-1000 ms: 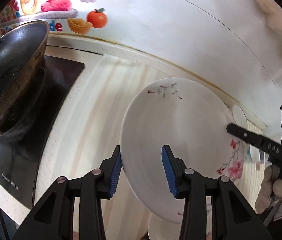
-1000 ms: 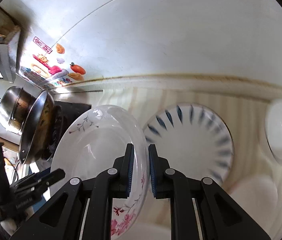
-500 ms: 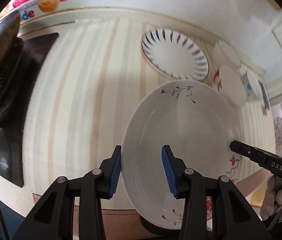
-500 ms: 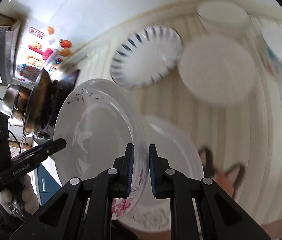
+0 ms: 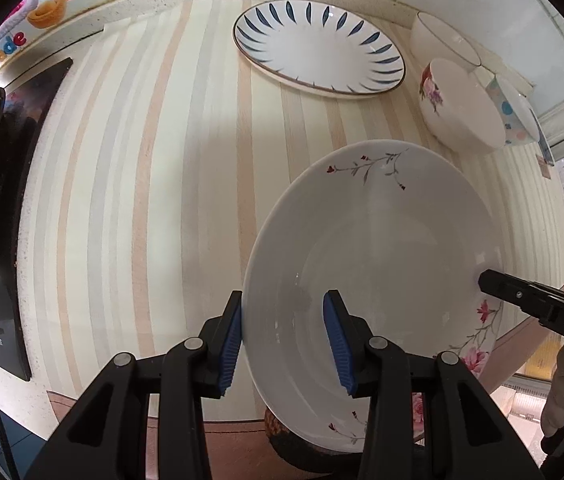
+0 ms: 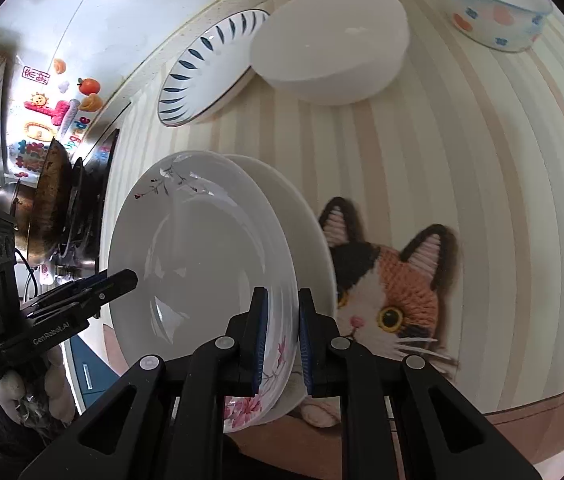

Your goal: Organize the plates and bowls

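Observation:
A white floral plate is held up between both grippers above the striped counter. My right gripper is shut on its rim and shows in the left wrist view. My left gripper is open, its blue pads astride the opposite rim; it shows in the right wrist view. A second white plate lies just under the held one. A blue-leaf plate lies at the back.
Several bowls stand at the back right: a white floral one, a dotted one and another white one. A cat-shaped mat lies by the counter's front edge. A hob with a dark pan is at the left.
Both grippers have carried the floral plate from over the hob side to the right and tipped it down over the second white plate by the cat mat. The grips have not changed.

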The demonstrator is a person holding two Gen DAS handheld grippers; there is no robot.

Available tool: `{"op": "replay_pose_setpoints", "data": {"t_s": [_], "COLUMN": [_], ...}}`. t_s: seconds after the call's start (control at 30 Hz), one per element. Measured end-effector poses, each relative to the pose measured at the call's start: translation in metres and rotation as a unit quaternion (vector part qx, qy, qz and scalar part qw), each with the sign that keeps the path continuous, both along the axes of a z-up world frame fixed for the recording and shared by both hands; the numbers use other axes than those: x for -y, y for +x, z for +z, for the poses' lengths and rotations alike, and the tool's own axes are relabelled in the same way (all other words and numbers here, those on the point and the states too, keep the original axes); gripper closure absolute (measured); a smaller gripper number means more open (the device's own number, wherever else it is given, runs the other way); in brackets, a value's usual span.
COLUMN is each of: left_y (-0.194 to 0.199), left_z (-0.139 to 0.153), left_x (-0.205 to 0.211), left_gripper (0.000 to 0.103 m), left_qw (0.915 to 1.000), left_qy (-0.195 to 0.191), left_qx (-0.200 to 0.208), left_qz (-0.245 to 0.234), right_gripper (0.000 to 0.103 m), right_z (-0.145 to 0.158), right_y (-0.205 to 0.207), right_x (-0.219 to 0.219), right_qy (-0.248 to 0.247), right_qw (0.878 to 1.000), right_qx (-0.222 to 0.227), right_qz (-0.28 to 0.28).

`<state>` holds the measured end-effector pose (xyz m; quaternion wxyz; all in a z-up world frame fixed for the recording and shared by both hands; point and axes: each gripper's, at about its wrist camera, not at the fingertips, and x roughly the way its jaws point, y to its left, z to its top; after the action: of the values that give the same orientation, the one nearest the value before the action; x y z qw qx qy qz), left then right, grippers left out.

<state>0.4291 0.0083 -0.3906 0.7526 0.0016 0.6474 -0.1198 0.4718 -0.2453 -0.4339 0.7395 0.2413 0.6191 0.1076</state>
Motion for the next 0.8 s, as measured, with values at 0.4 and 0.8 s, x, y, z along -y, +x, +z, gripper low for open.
{"op": "replay_pose_setpoints", "data": {"t_s": [0.4, 0.8], "left_y": [0.0, 0.0], "left_z": [-0.013, -0.02], "left_x": [0.005, 0.014], "left_gripper": [0.067, 0.067], "left_qw": [0.9997, 0.9993], "left_qy": [0.022, 0.032], "left_qx": [-0.006, -0.008], "left_qz": [-0.006, -0.019], "right_gripper": [0.087, 0.087], "right_z": [-0.006, -0.002], "right_y": [0.003, 0.004], "right_x": [0.002, 0.003], "right_qy": [0.006, -0.003], "right_qw": [1.0, 1.0], "right_qx": [0.0, -0.014], "right_qz": [-0.004, 0.004]}}
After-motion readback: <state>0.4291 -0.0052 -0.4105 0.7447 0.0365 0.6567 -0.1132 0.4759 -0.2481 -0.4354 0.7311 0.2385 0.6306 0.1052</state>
